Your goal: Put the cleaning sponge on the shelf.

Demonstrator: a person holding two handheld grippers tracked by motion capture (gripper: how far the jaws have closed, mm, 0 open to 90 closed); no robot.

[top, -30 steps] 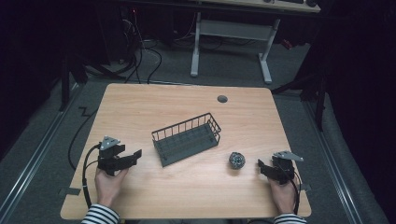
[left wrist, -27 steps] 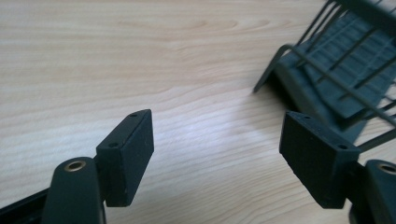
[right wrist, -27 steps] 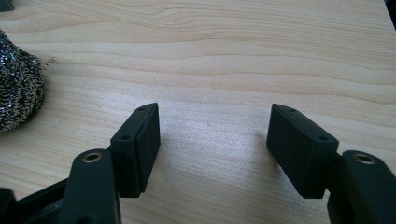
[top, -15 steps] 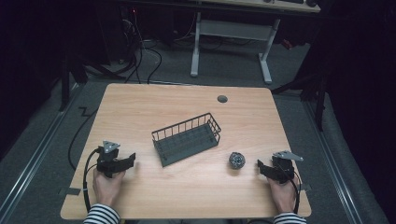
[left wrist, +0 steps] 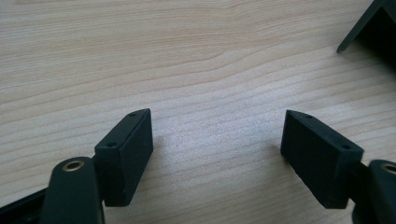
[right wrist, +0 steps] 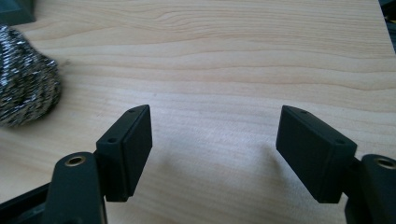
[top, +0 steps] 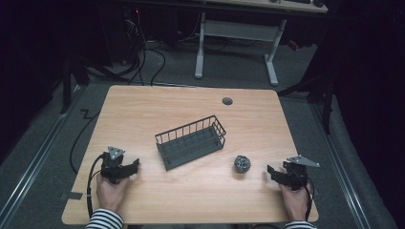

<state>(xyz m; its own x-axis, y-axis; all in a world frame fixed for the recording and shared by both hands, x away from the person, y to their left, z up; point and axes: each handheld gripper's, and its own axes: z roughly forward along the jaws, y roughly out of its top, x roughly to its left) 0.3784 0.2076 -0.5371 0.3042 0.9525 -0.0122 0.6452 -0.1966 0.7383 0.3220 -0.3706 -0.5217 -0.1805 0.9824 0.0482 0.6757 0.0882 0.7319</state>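
Observation:
A black wire basket [top: 191,140] sits empty at the middle of the wooden table [top: 191,105], set at a slant. A steel-wool ball [top: 242,164] lies to its right, apart from it. My left gripper [top: 134,165] rests low near the front left, pointing toward the basket. It is open over bare wood [left wrist: 217,114], its jaws having just widened a little, and a basket corner [left wrist: 369,23] shows far right. My right gripper [top: 271,171] is near the front right, just right of the ball. Its jaws [right wrist: 215,109] have just been opening, with nothing between them. The steel-wool ball [right wrist: 25,79] lies left of them.
A round cable hole [top: 227,101] sits near the table's far edge. Beyond the table stand a white desk frame [top: 234,33] and floor cables [top: 143,52]. Each gripper trails a cable off the front edge.
The left gripper has sunk a little toward the tabletop. The right hand has stayed in place by the ball.

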